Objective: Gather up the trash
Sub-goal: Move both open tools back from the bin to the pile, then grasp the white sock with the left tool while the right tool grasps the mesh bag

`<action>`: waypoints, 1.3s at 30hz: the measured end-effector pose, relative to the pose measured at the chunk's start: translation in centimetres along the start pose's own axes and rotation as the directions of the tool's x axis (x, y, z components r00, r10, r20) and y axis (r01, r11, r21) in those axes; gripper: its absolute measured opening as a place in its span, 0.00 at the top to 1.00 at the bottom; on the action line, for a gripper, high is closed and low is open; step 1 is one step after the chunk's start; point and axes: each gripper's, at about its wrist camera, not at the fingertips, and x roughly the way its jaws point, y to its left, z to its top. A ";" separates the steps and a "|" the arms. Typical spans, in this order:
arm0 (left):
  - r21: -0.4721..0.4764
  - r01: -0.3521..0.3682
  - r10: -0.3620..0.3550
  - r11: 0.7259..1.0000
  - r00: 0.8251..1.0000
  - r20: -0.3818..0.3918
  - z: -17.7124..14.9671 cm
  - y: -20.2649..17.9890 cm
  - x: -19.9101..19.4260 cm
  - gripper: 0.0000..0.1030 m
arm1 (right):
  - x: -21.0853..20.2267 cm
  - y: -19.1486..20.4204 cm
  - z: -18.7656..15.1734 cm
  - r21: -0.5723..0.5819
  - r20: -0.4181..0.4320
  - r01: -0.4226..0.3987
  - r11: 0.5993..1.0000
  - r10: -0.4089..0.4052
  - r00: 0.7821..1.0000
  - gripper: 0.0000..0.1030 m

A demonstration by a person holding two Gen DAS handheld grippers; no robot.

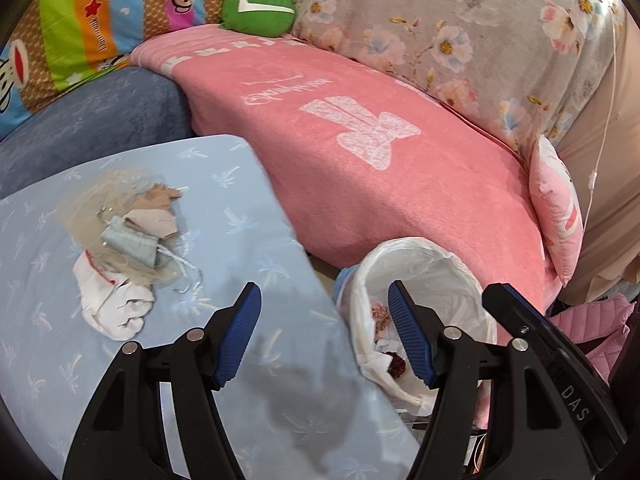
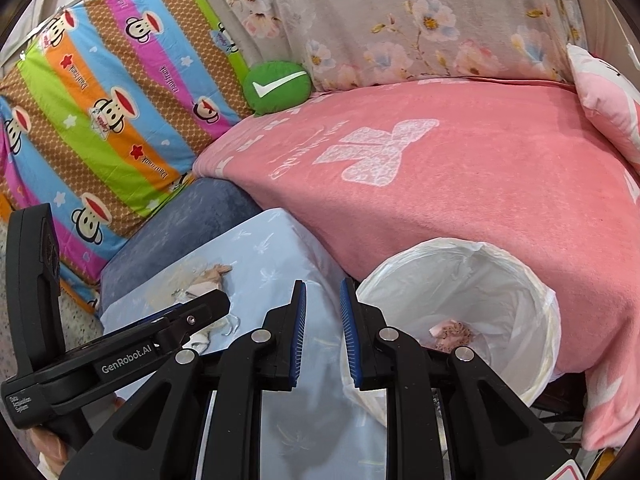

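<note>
- Pale-blue palm-print cloth covers the small table (image 1: 248, 184), which carries a loose heap of trash (image 1: 132, 240) — white crumpled tissue, a grey drawstring pouch, tan scraps under clear film.
- Beside the table's edge stands the round bin lined with a white plastic bag (image 2: 516, 276); pinkish scraps lie at its bottom.
- Left gripper (image 1: 324, 332) hangs with jaws wide and empty, between heap and bin.
- Right gripper (image 2: 323, 332) shows a narrow gap — nothing gripped — near the bin's rim.
- Behind both lies a pink fleece blanket (image 1: 400, 200).
</note>
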 end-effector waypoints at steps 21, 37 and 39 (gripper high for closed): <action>-0.247 -0.191 0.179 0.950 0.981 -0.067 -3.0 13.5 -0.1 0.39 | 5.4 8.6 -2.9 -0.117 -0.127 -0.090 0.989 0.075 0.989 0.75; -0.315 -0.262 0.220 0.912 0.962 -0.163 -4.1 19.7 3.5 0.40 | 11.6 14.0 -5.1 -0.195 -0.245 -0.134 0.972 0.084 0.966 0.75; -0.314 -0.262 0.218 0.913 0.961 -0.170 -4.1 19.9 4.0 0.43 | 12.4 14.4 -5.2 -0.200 -0.255 -0.137 0.970 0.083 0.963 0.75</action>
